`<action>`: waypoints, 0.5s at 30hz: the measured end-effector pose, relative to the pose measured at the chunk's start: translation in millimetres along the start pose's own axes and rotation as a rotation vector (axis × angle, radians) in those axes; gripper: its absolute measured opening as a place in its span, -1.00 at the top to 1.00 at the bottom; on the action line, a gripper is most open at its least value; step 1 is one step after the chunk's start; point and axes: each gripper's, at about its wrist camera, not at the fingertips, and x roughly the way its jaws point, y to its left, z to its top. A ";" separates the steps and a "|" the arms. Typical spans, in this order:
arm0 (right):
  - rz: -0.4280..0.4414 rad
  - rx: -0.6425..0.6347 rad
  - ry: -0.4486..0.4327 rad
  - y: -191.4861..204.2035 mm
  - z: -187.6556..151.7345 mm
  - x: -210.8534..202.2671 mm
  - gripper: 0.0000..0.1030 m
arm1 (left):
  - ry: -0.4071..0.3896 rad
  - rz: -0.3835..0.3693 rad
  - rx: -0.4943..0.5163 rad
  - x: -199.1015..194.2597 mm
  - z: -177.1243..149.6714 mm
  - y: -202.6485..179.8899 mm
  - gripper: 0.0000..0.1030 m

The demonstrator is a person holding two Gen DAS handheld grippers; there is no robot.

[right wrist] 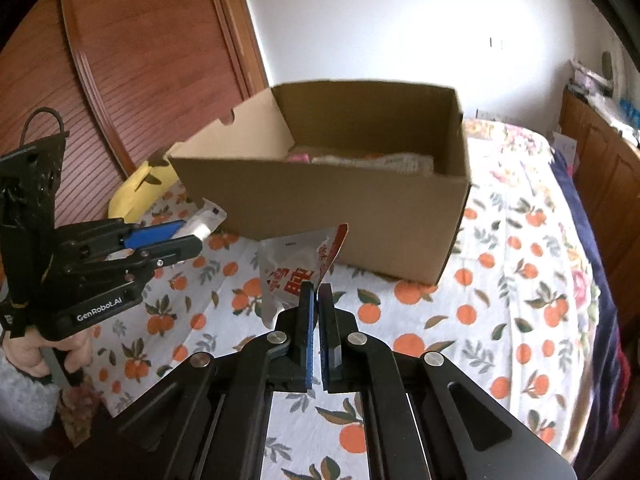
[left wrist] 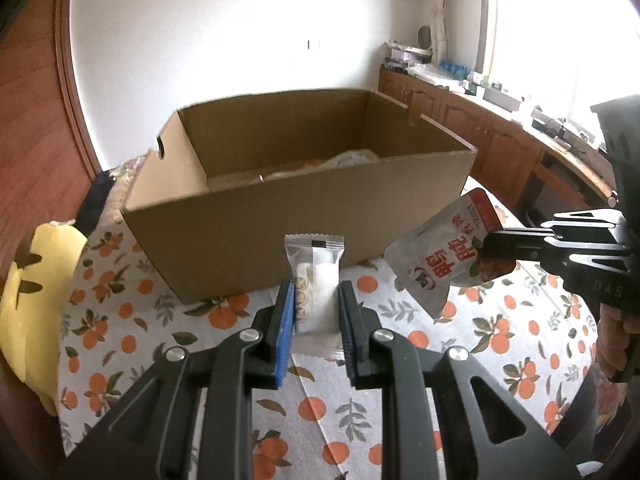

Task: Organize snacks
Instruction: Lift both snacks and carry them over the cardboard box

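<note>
Left gripper (left wrist: 316, 300): closed on a small white snack pack (left wrist: 315, 276), held up in front of the box.
Box (left wrist: 304, 216): a big open cardboard box on the orange-print cloth (left wrist: 500, 332). Some snacks (right wrist: 384, 160) already lie inside.
Right gripper (right wrist: 317, 300): pinching a corner of a white and red snack bag (right wrist: 296, 268), near the box too.
Done: a few snacks look put away.
Left to do: I think both held snacks need to go in the box.
</note>
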 end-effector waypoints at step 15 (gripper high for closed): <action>-0.045 -0.037 -0.088 7.8 22.6 -61.7 1.00 | -0.088 -0.014 0.030 -43.0 34.9 -13.3 0.62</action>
